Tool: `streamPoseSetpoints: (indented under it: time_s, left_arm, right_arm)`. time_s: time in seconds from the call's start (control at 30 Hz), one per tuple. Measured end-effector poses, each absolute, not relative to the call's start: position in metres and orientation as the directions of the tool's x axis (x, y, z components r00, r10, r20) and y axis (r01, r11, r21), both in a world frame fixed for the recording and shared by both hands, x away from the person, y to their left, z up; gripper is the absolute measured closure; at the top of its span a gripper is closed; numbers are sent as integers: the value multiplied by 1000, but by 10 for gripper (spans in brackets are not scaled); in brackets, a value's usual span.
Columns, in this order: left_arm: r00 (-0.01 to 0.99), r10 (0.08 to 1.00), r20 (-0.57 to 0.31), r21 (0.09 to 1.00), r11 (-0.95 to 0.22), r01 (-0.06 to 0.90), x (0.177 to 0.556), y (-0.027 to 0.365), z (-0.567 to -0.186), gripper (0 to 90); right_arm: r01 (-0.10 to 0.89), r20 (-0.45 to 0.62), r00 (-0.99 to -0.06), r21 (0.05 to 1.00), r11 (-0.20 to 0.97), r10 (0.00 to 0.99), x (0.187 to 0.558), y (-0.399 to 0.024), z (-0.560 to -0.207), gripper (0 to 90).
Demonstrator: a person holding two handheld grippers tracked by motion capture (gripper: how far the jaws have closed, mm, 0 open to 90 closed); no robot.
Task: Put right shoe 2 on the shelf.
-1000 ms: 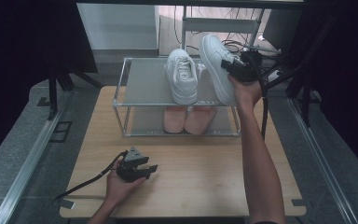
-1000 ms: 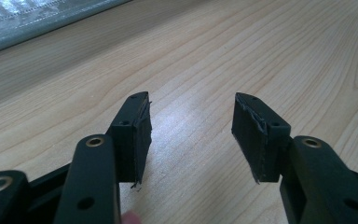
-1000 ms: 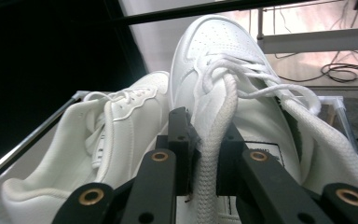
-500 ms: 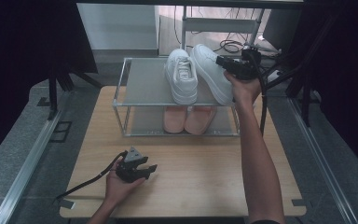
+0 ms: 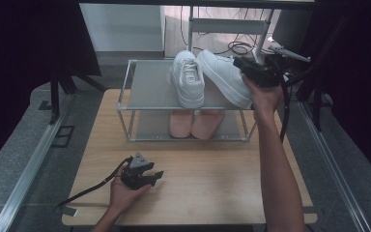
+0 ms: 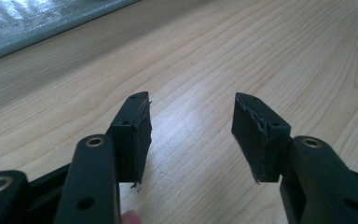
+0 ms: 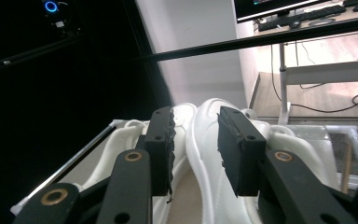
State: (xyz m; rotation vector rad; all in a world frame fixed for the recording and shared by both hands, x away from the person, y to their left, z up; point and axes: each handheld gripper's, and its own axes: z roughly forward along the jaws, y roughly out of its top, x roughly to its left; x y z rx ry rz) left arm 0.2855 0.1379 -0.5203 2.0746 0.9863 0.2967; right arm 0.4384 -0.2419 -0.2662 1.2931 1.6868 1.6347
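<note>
Two white sneakers lie on the top shelf of a metal-framed rack point(image 5: 147, 89). The left sneaker point(image 5: 187, 79) lies flat. The right sneaker point(image 5: 222, 77) leans against it at an angle. My right gripper point(image 5: 239, 65) hovers at this sneaker's heel. In the right gripper view that heel point(image 7: 204, 154) is between the jaws point(image 7: 196, 126), and the pads stand off it. The jaws have just been opening and have closed back slightly. My left gripper point(image 5: 157, 175) rests open on the wooden table, with bare wood between its pads point(image 6: 191, 107).
A pair of pink slippers point(image 5: 195, 123) lies on the rack's lower shelf. The rack stands at the far half of the table point(image 5: 222, 188). Dark curtains hang at both sides, and a desk frame with cables stands behind the rack.
The right sneaker, held up and tilted a second ago, now lies on the top shelf against the left one. The right gripper let go and drew back to the right. The left gripper has not moved.
</note>
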Motion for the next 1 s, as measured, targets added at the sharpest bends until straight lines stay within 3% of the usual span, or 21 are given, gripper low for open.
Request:
streamPoseSetpoints:
  time_s: [0.6,0.77,1.0]
  left_arm:
    - [678,727,-111,742,-393,544,286,133,-522,480]
    - [677,727,-112,743,-392,543,286,133,-522,480]
    - [680,725,-109,739,-398,543,286,133,-523,479]
  right_arm:
    - [308,277,-435,940,-147,857,406,-298,-296,641]
    - [319,281,-421,936,-149,863,403,-308,-305,610]
    - [379,353,-419,905,-192,837,412,-308,-328,501]
